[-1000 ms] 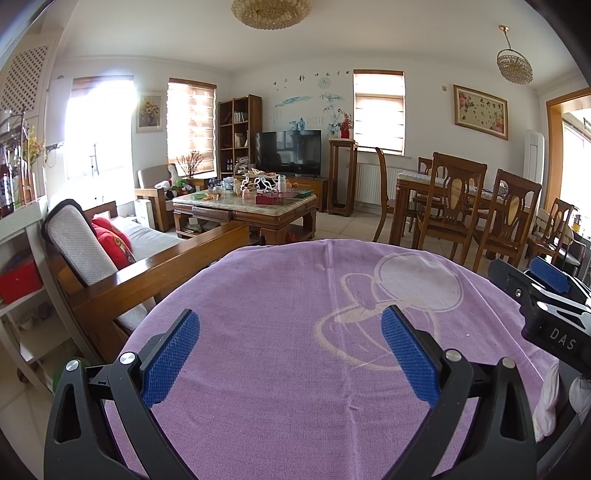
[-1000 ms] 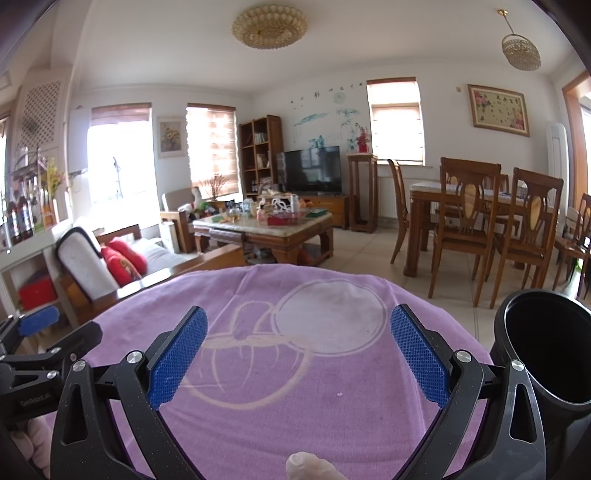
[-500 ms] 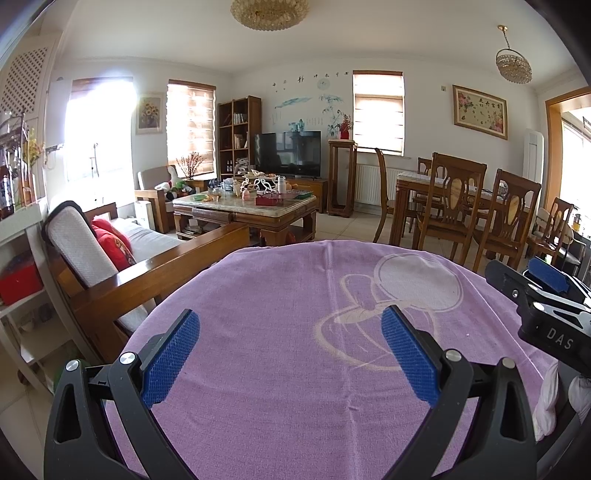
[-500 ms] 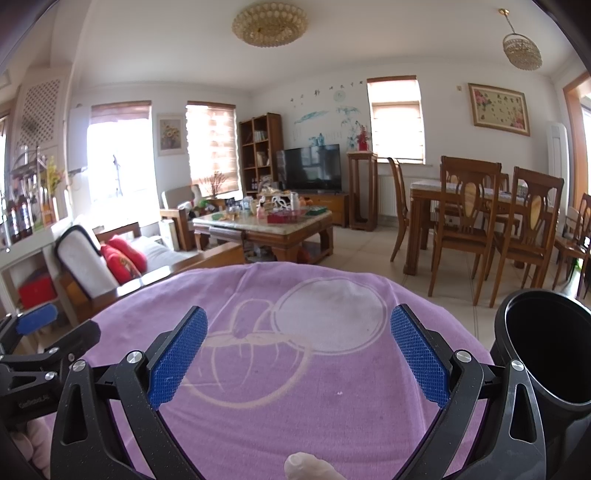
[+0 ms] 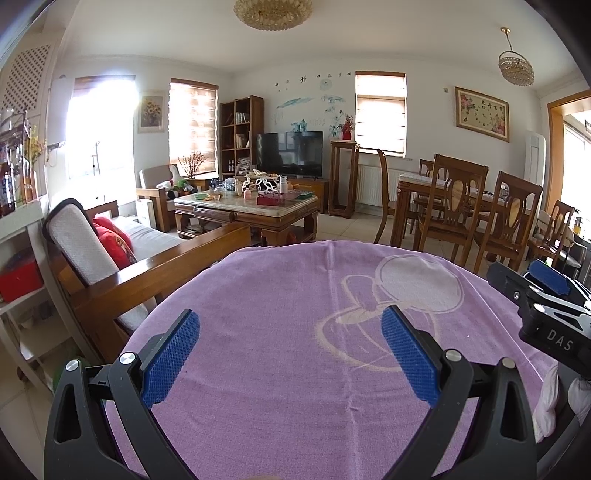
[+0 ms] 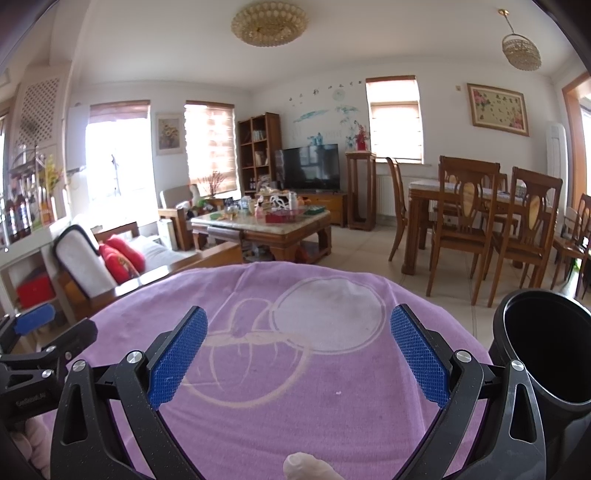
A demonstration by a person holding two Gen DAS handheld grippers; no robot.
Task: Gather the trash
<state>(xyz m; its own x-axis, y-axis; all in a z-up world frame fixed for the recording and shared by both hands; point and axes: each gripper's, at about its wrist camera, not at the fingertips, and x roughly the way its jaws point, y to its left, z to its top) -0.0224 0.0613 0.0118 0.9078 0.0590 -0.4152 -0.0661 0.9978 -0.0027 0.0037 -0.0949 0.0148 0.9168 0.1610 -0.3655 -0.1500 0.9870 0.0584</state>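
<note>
Grippers, left [image 5: 290, 350] & right [image 6: 299, 349], we're holding spread, empty, over purple tabletop [image 6: 258, 387] w/ bin [image 6: 546, 354] beside, readying for trash.

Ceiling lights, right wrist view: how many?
2. A round beaded light sits flush on the ceiling above the middle of the room; a smaller hanging lamp is at upper right, over the dining table. Others may lie outside the view.

A home living-dining room: sofa [image 5: 122, 236], television [image 5: 290, 153], coffee table [image 5: 245, 206], wooden dining chairs [image 5: 454, 206].
</note>
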